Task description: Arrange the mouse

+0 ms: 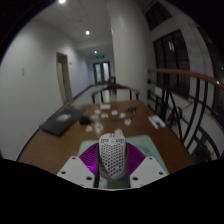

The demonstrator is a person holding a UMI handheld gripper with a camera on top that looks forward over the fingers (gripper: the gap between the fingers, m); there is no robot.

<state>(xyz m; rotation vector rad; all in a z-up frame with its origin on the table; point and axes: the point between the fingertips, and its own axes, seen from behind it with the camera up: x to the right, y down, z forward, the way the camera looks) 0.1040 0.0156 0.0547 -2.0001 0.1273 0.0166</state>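
Gripper view showed the mouse [112, 157], a pale one with a perforated shell, sitting right between the two fingers, purple pads [92, 158] flanking it on both sides. The gripper [112, 170] looked clamped on it, pads pressed against its flanks with no gap I could make out, and the mouse seemed lifted slightly, nose pointing ahead along the fingers. Below and just ahead lay a light greenish mat [140, 150] on the long wooden table [60, 140], which ran away down a corridor. Further along the table sat a dark flat thing, perhaps a laptop [57, 124], and a scatter of small white items [105, 122], too small to identify. A railing [195, 100] ran along the side of the table. As for doing this step well, my read was that the mouse was in carry and the job was a clean placement: bring it down level over the mat, keep the wrist steady so the smooth shell did not twist in the pads, and let its base settle flat before easing the fingers apart. Releasing too high risked it tipping or skidding, so low and slow was the call.
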